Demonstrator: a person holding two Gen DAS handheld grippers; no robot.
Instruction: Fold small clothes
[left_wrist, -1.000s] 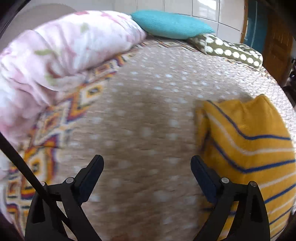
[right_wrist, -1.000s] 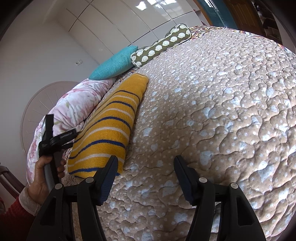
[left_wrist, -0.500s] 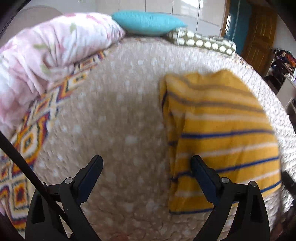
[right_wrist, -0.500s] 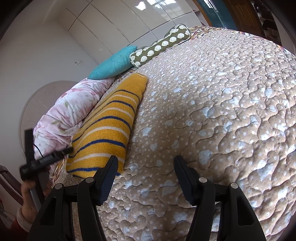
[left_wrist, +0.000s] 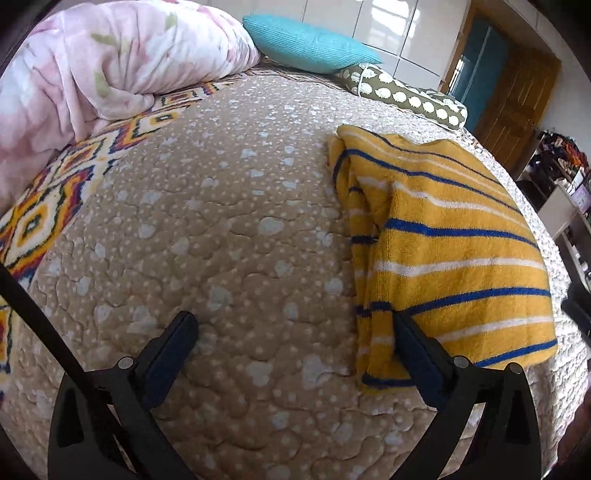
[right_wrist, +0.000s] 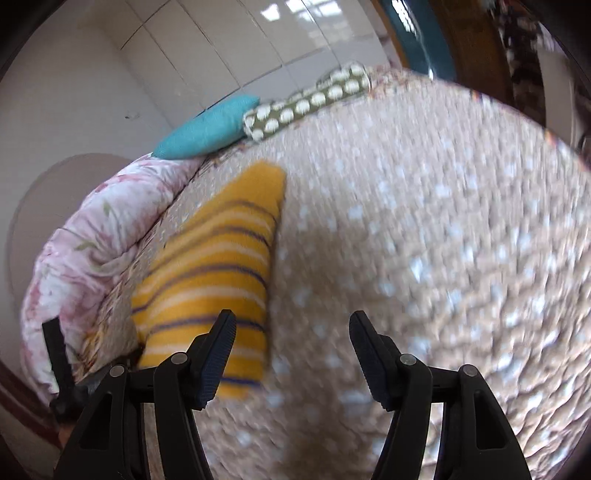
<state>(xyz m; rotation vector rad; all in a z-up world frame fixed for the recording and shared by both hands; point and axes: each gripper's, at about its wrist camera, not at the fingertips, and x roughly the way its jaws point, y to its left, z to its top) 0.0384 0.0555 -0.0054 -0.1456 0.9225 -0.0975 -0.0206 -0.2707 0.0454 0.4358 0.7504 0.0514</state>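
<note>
Both jaw pairs are standing spread, gripping nothing: left gripper (left_wrist: 295, 354) and right gripper (right_wrist: 291, 350) are hovering over the quilt (left_wrist: 221, 240). One folded striped garment (left_wrist: 450, 251) is lying on that quilt. Beyond it, two pillows (left_wrist: 306, 44) and one floral duvet (left_wrist: 110, 62) are resting.

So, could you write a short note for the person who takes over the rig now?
Left claw: open, empty, low over the quilt, its right finger at the near left corner of the sweater.
Right claw: open, empty, to the right of the sweater.
Sweater: yellow, striped, lies on the quilt already partly folded.
Left: grip the sweater and finish the fold.
</note>
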